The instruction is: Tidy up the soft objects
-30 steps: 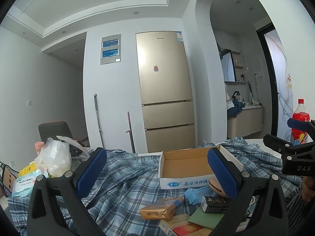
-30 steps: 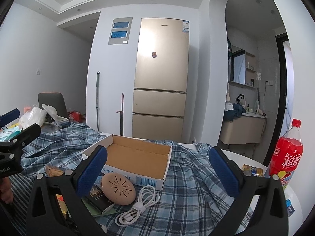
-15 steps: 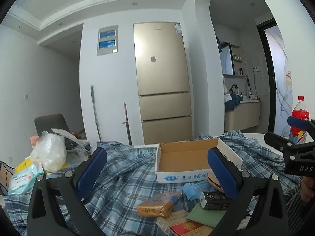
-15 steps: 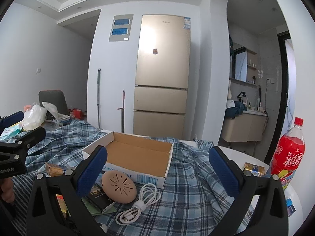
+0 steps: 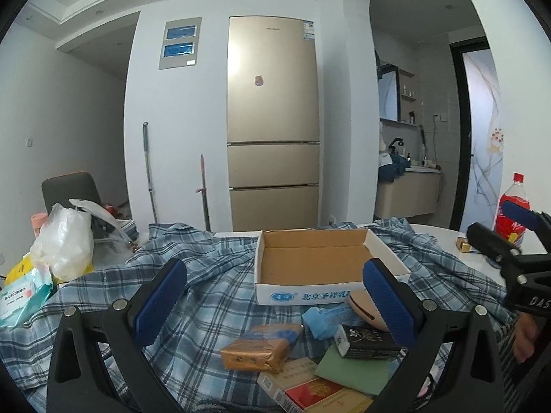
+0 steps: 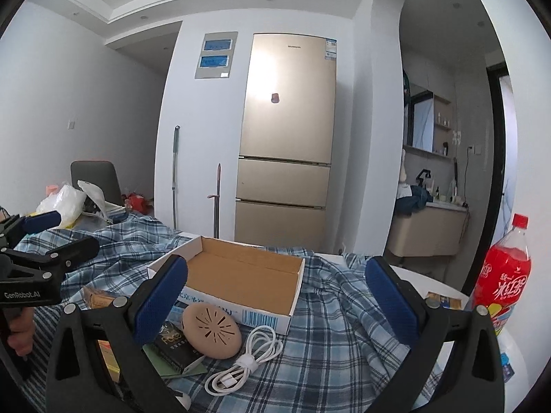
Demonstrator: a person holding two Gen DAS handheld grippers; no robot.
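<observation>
Both grippers are held level above the table, pointing across it toward the tall gold fridge (image 5: 272,117). The left gripper (image 5: 275,301) has its blue-padded fingers (image 5: 160,301) spread wide with nothing between them; the right gripper (image 6: 277,301) is spread just as wide and empty too. From the right wrist view the left one shows at the left edge, a person's hand (image 6: 19,332) wrapped around its handle below — from the left wrist view the right one shows at the right edge, gripped the same way.

A crumpled blue plaid shirt (image 6: 320,354) lies spread over the table. On it sits a shallow open cardboard box (image 6: 248,275), empty. Just in front of the box lie a round tan case (image 6: 210,330), a coiled white cable (image 6: 246,361), a dark small box (image 5: 368,340), a tan packet (image 5: 256,352) and a light blue pack (image 5: 327,316). A red drink bottle (image 6: 504,275) stands at the far right, off the shirt
</observation>
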